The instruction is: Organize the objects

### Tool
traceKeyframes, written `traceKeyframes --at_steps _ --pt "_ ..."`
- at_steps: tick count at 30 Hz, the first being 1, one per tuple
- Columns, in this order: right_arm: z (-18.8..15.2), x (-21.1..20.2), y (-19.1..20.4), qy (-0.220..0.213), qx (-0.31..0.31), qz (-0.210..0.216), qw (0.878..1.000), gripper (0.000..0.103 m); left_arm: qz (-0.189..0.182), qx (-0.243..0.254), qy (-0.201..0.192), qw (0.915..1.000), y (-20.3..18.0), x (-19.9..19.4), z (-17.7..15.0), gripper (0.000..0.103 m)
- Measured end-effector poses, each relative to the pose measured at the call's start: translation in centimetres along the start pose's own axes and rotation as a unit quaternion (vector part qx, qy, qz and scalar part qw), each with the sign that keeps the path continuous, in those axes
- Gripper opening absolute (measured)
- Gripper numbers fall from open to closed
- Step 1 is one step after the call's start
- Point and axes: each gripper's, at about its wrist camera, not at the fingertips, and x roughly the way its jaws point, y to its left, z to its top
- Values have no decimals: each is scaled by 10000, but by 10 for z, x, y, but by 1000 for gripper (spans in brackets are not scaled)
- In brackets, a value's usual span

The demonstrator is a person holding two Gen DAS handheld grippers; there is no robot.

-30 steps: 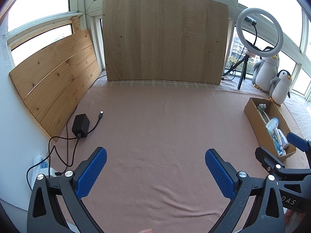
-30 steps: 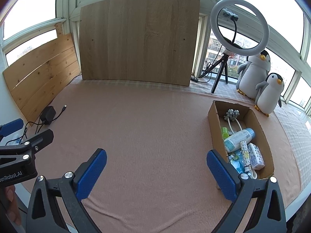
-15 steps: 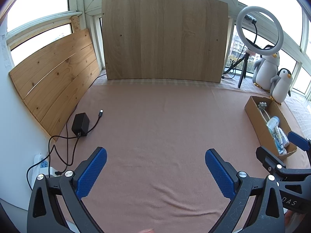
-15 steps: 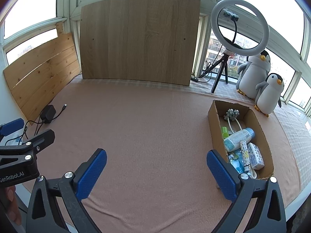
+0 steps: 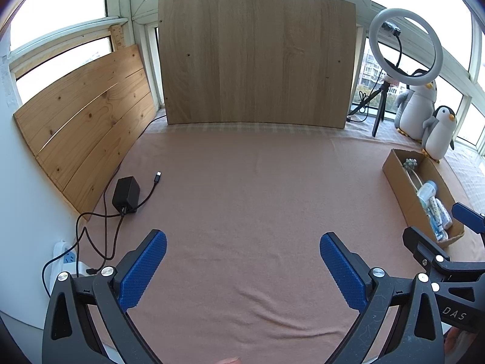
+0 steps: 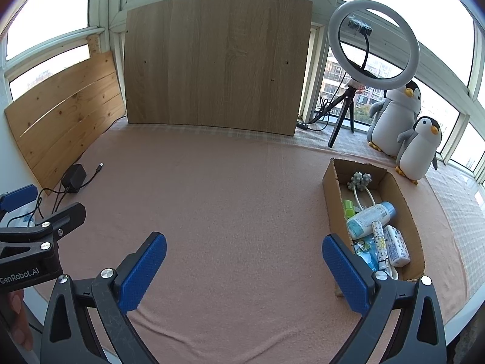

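Note:
A long cardboard box point(image 6: 332, 194) lies on the pink cloth at the right; it also shows in the left wrist view point(image 5: 400, 182). It holds a white and blue bottle point(image 6: 368, 218), a green item point(image 6: 348, 207), a grey beaded massager point(image 6: 360, 180), a patterned tube point(image 6: 380, 241), a tissue pack point(image 6: 397, 245) and a blue packet. My left gripper point(image 5: 242, 268) is open and empty over the near cloth. My right gripper point(image 6: 244, 270) is open and empty, its right finger just beside the box's near left wall.
A black power adapter point(image 5: 125, 195) with cables and a white power strip point(image 5: 65, 257) lie at the left edge. Wooden boards point(image 5: 256, 57) stand at the back and left. A ring light on a tripod point(image 6: 374, 48) and two plush penguins point(image 6: 418, 151) stand at the back right.
Both grippers have drawn back very slightly; the view is almost unchanged. Both stay open and empty.

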Motion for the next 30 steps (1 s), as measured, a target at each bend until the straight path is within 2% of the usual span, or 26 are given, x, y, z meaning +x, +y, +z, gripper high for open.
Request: traceKeyframes --at_steps 30 --pt "3 6 0 32 -52 -20 10000 102 0 26 22 10000 0 8 3 103"
